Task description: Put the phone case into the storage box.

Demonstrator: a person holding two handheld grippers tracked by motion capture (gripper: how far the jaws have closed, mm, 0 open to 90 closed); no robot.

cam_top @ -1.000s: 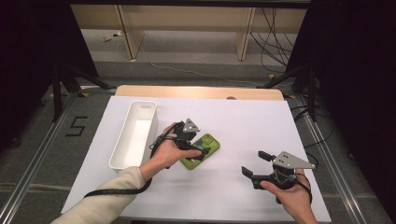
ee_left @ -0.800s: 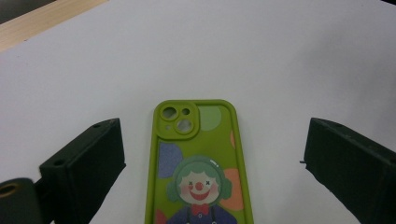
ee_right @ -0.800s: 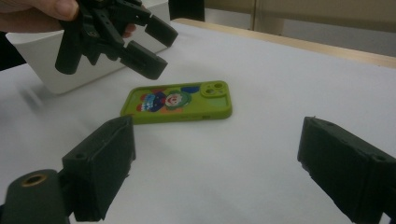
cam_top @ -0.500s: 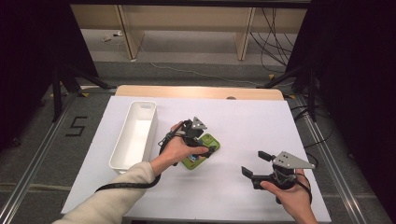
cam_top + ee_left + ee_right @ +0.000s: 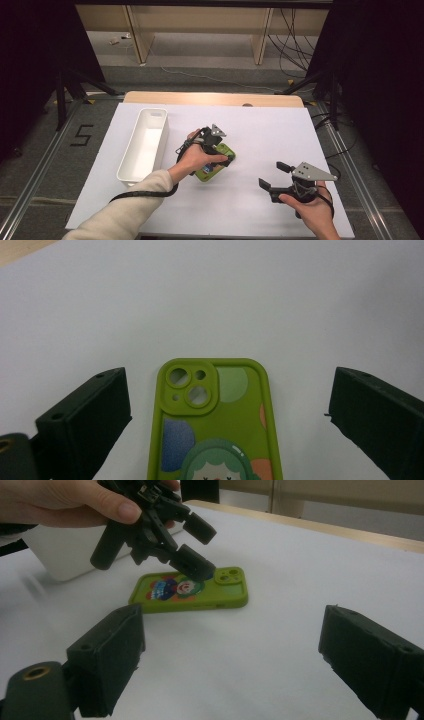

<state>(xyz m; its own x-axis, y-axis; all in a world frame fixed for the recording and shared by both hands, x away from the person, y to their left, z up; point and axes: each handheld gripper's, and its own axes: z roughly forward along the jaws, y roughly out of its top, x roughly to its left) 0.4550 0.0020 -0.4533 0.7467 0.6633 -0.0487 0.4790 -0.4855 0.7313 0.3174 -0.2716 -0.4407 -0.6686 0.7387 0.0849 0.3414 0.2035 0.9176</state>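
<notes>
White worktop (image 5: 260, 135) carries your green phone case (image 5: 215, 425) flat at centre; your left gripper (image 5: 223, 151) straddles it, released wide for its width. At four o'clock, your right gripper (image 5: 274, 177) waits unclenched.

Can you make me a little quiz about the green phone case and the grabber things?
1. True or false: the left hand-held gripper is squeezing the green phone case.
2. Which lies nearer the white bin: the case or the right hand-held gripper?
3. What shapes sit at the case's top corner?

Key
1. False: its jaws stand open on either side, not touching the case.
2. The case.
3. Round camera holes.
</notes>
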